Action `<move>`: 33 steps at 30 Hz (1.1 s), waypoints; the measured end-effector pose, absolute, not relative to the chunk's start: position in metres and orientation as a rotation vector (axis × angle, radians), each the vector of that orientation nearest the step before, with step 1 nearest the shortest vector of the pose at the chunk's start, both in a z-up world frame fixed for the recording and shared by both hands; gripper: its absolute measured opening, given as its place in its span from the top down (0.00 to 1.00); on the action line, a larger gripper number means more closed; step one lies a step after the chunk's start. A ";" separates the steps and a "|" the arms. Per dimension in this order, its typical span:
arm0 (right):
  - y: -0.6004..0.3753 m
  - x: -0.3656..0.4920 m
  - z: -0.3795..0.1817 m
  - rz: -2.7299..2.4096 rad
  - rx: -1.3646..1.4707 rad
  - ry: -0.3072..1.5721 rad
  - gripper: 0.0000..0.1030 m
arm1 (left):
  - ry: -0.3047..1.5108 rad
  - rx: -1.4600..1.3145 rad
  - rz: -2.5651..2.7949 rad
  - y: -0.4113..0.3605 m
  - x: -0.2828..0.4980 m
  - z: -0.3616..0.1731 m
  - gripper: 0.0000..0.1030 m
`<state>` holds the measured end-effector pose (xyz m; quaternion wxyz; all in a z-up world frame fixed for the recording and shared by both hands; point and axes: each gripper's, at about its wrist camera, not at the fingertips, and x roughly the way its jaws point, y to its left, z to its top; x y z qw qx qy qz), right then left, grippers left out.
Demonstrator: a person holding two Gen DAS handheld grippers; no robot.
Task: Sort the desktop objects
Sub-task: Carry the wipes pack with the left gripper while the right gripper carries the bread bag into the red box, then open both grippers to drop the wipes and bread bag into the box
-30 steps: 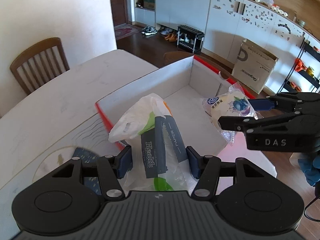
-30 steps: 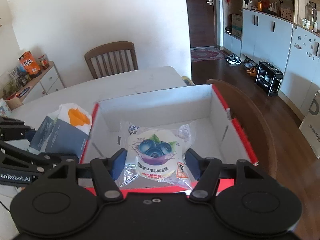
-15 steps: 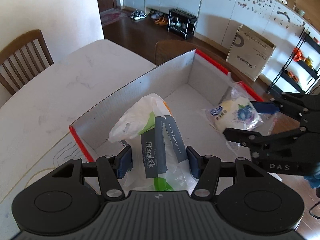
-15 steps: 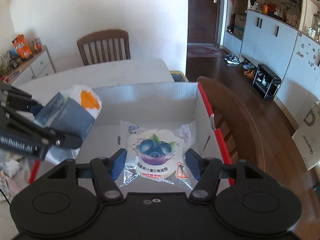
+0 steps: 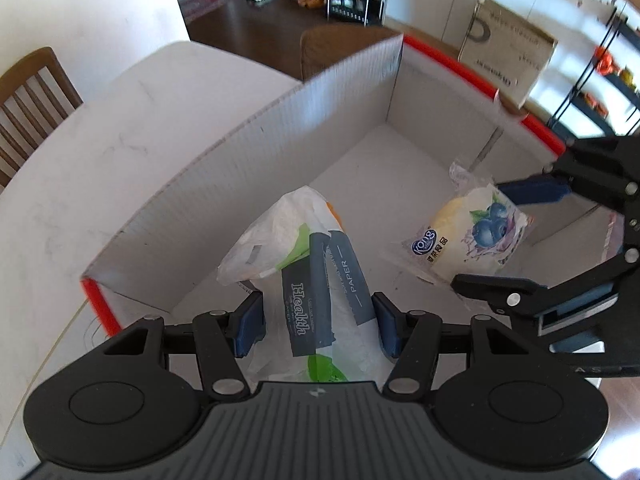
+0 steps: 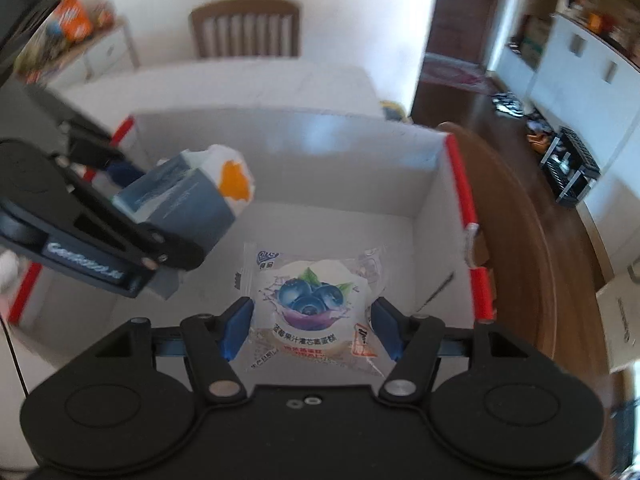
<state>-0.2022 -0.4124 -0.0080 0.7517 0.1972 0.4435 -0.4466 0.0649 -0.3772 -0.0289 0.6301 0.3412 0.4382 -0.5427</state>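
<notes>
My left gripper (image 5: 318, 326) is shut on a white tissue pack (image 5: 304, 264) with grey "Health Paper" bands and holds it inside a white cardboard box (image 5: 256, 168) with a red rim. In the right wrist view the same tissue pack (image 6: 192, 196) hangs at the left over the box (image 6: 288, 160). My right gripper (image 6: 312, 330) is shut on a clear-wrapped blueberry cake (image 6: 312, 300), also held over the box floor. From the left wrist view the blueberry cake (image 5: 472, 236) sits at the right, between the right gripper's fingers (image 5: 532, 192).
The box stands on a white table (image 5: 100, 152). A wooden chair (image 6: 244, 28) stands behind the table, a second chair back (image 6: 520, 216) curves along the box's right side. A brown carton (image 5: 504, 56) and shelves stand on the floor beyond.
Both grippers have moved forward and down over the box with their packs. The tissue pack, earlier above the box's near wall, now hangs inside it, and the cake sits lower.
</notes>
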 end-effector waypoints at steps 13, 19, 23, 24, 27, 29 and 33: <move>-0.429 -0.181 -0.030 -0.886 0.450 1.159 0.38 | 1.091 0.859 -1.199 -0.393 0.071 -0.057 0.43; -0.431 -0.178 -0.039 -0.869 0.483 1.205 0.37 | 1.130 0.868 -1.204 -0.394 0.074 -0.063 0.42; -0.430 -0.179 -0.042 -0.868 0.498 1.210 0.35 | 1.150 0.860 -1.200 -0.394 0.076 -0.065 0.38; -0.430 -0.179 -0.042 -0.868 0.501 1.209 0.34 | 1.156 0.855 -1.201 -0.393 0.077 -0.065 0.38; -0.432 -0.180 -0.040 -0.864 0.501 1.210 0.33 | 1.162 0.842 -1.208 -0.387 0.076 -0.064 0.30; -0.430 -0.182 -0.040 -0.854 0.509 1.206 0.31 | 1.151 0.832 -1.212 -0.384 0.075 -0.061 0.28; -0.426 -0.186 -0.031 -0.850 0.501 1.182 0.21 | 1.146 0.800 -1.226 -0.386 0.077 -0.049 0.21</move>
